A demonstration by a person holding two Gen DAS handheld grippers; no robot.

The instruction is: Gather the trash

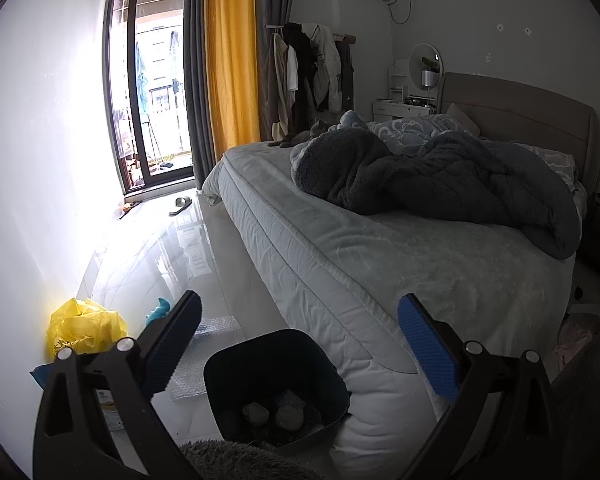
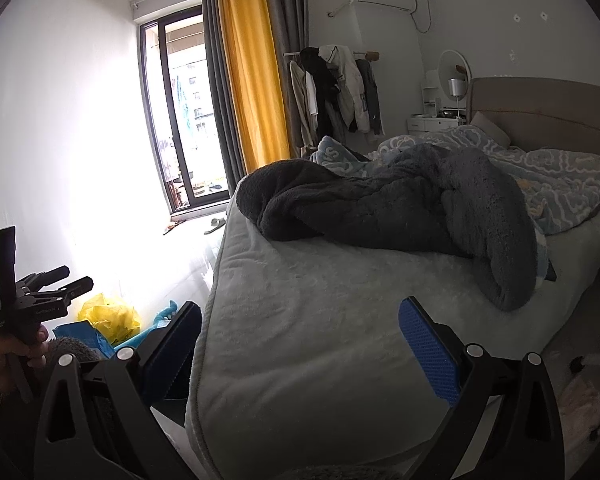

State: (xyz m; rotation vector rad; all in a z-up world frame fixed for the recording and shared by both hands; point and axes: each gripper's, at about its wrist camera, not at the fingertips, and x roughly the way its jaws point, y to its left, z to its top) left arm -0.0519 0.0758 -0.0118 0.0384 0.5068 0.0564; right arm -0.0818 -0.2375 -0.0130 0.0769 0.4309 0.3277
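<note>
A dark trash bin [image 1: 276, 384] stands on the floor against the bed's foot corner, with crumpled grey wads [image 1: 276, 414] inside. My left gripper [image 1: 300, 344] hangs above the bin, open and empty. A yellow plastic bag [image 1: 85, 330] lies by the left wall, also in the right wrist view [image 2: 110, 316]. A sheet of bubble wrap [image 1: 204, 356] and a teal scrap [image 1: 159, 310] lie on the floor near the bin. My right gripper [image 2: 300, 344] is open and empty, above the bed's foot corner. The left gripper shows at the left of the right wrist view [image 2: 40, 292].
The bed [image 1: 380, 264] with a dark grey blanket [image 1: 440, 176] fills the right side. A glossy white floor [image 1: 172, 248] runs to a balcony door [image 1: 152, 92] with yellow curtain [image 1: 230, 60]. A slipper [image 1: 180, 205] lies near the door. A blue packet [image 2: 86, 334] lies beside the yellow bag.
</note>
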